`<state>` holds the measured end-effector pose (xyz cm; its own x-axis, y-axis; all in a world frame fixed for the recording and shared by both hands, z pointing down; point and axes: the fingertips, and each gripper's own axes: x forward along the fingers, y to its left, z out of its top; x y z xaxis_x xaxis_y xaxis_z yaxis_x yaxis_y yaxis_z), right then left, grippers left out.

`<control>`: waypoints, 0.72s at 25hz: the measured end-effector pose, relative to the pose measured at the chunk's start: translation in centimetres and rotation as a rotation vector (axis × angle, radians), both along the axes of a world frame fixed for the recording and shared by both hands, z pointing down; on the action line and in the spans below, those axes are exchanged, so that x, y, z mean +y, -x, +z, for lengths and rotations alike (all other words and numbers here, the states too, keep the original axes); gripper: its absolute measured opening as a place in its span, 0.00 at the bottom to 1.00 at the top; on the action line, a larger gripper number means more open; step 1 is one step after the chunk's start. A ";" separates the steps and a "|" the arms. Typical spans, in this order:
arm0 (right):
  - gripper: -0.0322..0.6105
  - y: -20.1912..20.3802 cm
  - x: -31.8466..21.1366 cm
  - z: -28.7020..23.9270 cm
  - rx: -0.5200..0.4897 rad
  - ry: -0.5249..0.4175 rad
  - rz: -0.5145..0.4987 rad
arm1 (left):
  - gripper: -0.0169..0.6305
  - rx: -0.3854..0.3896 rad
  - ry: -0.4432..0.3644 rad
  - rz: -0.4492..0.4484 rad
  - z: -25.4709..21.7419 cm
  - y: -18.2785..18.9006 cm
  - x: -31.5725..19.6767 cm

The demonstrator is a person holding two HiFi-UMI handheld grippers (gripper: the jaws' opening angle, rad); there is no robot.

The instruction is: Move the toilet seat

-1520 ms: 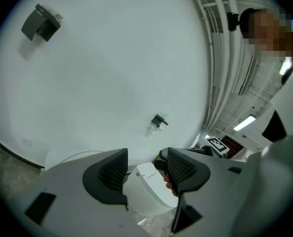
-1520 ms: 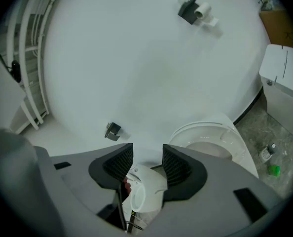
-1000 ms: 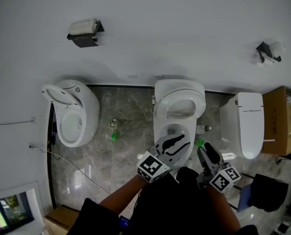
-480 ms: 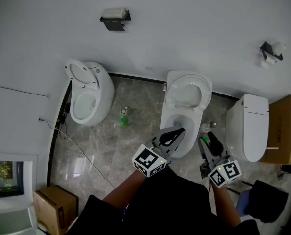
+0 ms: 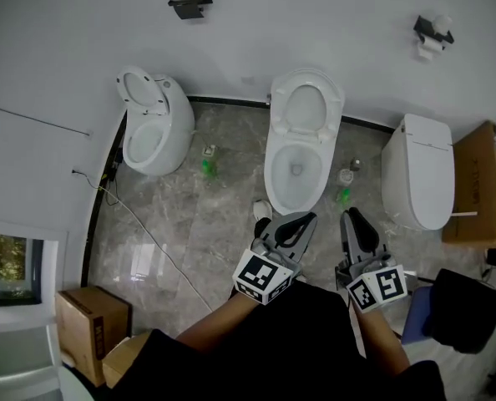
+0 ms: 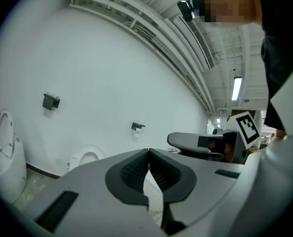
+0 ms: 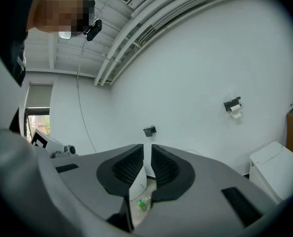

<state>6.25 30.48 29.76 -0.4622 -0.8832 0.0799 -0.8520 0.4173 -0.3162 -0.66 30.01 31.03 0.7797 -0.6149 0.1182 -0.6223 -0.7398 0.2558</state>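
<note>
Seat point(image 5: 333, 98) is up on the middle toilet point(image 5: 298, 178), standing at 12 o'clock of the bowl against the wall. Can't tell seat from lid at this angle. Both grippers are at 6 o'clock of the bowl, well apart from the seat, touching nothing. Left gripper point(image 5: 309, 217): jaws together, nothing between them. Right gripper point(image 5: 351, 214): jaws have just been closing, a narrow slit is left, nothing in it, only floor and a green bottle point(image 7: 143, 204) seen through the gap. Both hands are hidden behind the marker cubes, and dark clothing blocks the bottom of the head view. In both gripper views the jaws cover most of the floor; in the left one the seat is just a white arch half cut off by the jaw. Second toilet point(image 5: 152, 132) at 9 o'clock, lid up; third point(image 5: 419, 182) at 3 o'clock, closed. The box point(image 5: 478, 186) beside it is cut off by the frame edge.
</note>
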 end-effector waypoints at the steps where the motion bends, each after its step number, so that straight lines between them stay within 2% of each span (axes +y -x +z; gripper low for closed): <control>1: 0.13 0.0 1.8 0.2 0.004 0.016 -0.009 | 0.05 -0.014 0.007 -0.019 0.2 -0.3 2.0; 5: 0.10 1.0 7.6 1.6 0.029 0.097 -0.088 | 0.05 -0.013 0.000 -0.117 -0.4 -0.2 7.1; 8: 0.10 1.5 10.2 1.4 0.069 0.090 -0.101 | 0.05 -0.042 -0.028 -0.159 -1.2 0.8 8.2; 11: 0.10 0.0 10.9 0.9 0.098 0.069 -0.061 | 0.05 -0.062 -0.041 -0.184 -1.7 1.5 9.2; 14: 0.10 -1.2 10.7 0.4 0.135 0.055 -0.019 | 0.05 -0.122 -0.106 -0.173 -2.1 1.4 10.5; 18: 0.10 -1.0 11.1 -1.0 0.155 0.009 0.010 | 0.05 -0.093 -0.077 -0.167 -2.0 1.5 11.2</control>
